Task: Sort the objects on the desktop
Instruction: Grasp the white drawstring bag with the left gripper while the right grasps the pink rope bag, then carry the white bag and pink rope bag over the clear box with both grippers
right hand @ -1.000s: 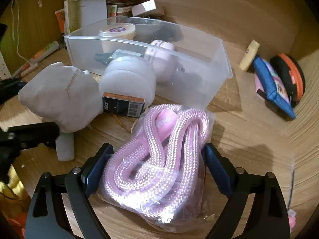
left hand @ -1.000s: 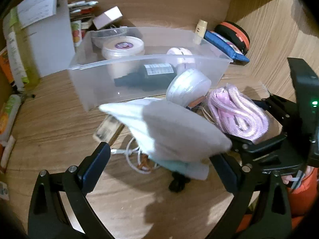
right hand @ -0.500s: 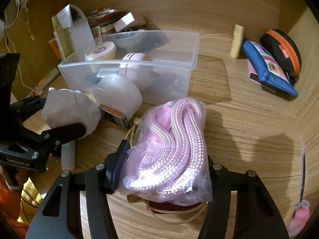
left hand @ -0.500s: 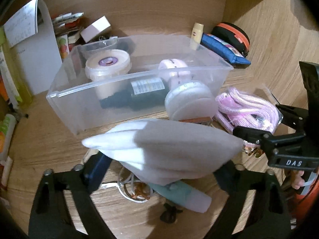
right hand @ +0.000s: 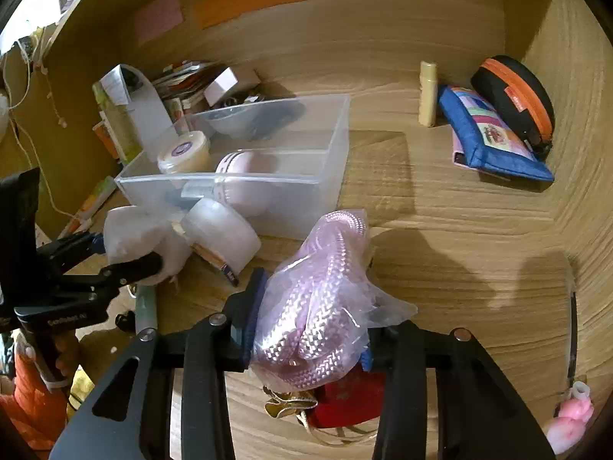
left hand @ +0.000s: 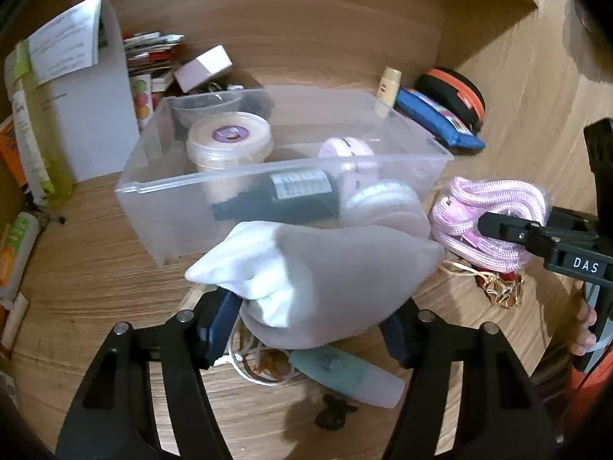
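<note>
Left gripper (left hand: 306,322): clenched on a soft grey-and-white fabric pouch (left hand: 325,272), held above the wooden desktop (left hand: 95,268) just in front of the clear plastic storage bin (left hand: 283,176).
Right gripper (right hand: 310,345): clenched on a pink braided rope in a clear plastic bag (right hand: 322,303), lifted above a red-and-gold trinket (right hand: 345,395), to the right of the bin.
Bin contents: a cream tub with a purple label (left hand: 230,142), a dark bottle (left hand: 279,199), a pale pink round case (left hand: 346,149).
Risk, pouch: its slack bulk could sag out of the jaws or snag the bin's near wall.
Risk, rope: the slick bag could slide between the pads, and both loads reaching the bin together could collide.
Change from earlier frame: both jaws have narrowed onto their loads, and the rope bag has come up off the desktop.
</note>
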Available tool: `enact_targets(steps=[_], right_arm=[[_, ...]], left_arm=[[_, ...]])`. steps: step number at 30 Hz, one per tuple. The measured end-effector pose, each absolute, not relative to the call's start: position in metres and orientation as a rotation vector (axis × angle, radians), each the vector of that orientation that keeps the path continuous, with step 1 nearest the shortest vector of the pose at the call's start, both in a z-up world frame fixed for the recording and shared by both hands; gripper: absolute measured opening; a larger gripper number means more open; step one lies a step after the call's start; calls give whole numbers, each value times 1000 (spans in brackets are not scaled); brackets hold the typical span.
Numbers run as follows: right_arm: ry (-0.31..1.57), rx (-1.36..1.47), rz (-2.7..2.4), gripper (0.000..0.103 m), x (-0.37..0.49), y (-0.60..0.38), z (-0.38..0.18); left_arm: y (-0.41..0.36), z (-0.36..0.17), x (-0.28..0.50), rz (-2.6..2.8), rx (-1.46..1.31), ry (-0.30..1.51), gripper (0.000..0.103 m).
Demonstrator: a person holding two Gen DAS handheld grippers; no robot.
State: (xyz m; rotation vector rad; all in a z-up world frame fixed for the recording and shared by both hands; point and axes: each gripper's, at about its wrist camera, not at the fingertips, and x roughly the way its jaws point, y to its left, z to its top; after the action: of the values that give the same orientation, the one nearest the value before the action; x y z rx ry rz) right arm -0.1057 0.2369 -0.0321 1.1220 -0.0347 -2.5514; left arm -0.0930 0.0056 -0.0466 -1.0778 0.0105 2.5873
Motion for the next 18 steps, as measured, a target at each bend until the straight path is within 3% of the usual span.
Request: enact_targets(steps=[18], right_arm=[[-34, 946, -2639, 29, -105, 243, 21]], left_arm=[[-37, 1, -93, 2692, -928, -150, 59]])
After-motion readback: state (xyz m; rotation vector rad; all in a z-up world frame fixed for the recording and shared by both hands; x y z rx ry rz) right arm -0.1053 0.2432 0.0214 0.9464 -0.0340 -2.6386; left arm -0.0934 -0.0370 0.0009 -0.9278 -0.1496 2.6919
